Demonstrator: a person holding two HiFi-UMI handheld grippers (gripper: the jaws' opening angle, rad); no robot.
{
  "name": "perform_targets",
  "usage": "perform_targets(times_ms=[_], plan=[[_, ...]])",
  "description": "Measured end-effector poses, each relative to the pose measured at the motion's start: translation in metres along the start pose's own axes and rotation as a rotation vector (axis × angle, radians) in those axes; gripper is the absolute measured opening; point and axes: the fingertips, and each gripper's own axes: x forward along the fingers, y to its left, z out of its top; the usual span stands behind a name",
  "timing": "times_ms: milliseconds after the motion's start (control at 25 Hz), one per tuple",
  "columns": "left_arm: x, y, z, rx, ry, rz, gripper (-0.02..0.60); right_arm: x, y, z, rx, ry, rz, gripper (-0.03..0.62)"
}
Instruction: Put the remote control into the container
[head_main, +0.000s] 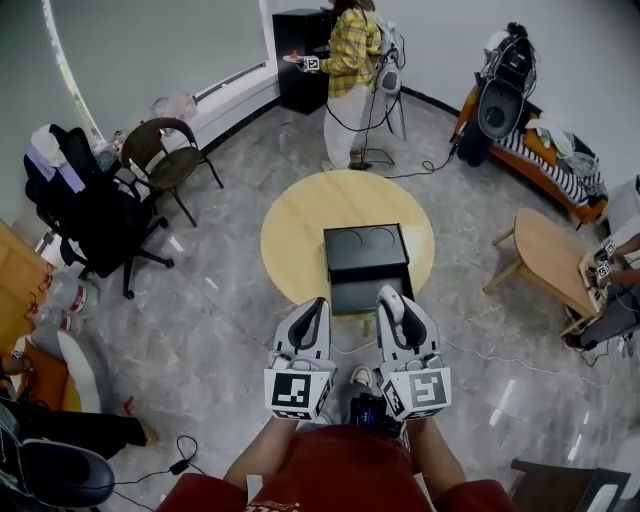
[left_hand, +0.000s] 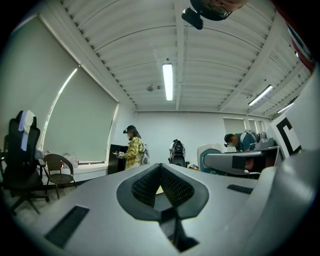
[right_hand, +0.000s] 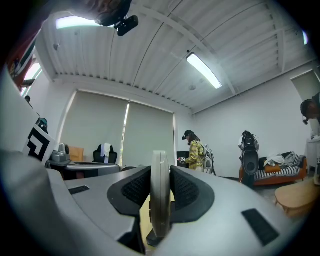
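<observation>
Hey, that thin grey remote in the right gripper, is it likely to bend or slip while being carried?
The remote looks like a rigid slab, standing straight on edge in the right gripper, so it probably won't flex. Textured pads press both flat faces, so slipping seems unlikely. Being so slim, it is likely light.

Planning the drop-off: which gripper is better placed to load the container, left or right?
Right. The right gripper grips the remote control edge-on between its pads and faces the black container on the round table. The left gripper is shut on nothing.
</observation>
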Motion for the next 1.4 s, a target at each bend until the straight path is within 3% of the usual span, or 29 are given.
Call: perform_targets(times_ms=[920, 1400], plan=[[0.195, -0.036, -0.006, 0.007, -0.006, 0.032, 0.015, 0.107, -0.172, -0.009, 0.031, -0.027, 0.029, 0.120], [0.253, -0.059, -0.019, 0.023, -0.015, 0.103, 0.015, 0.139, -0.232, -0.023, 0.017, -0.038, 0.128, 0.120]])
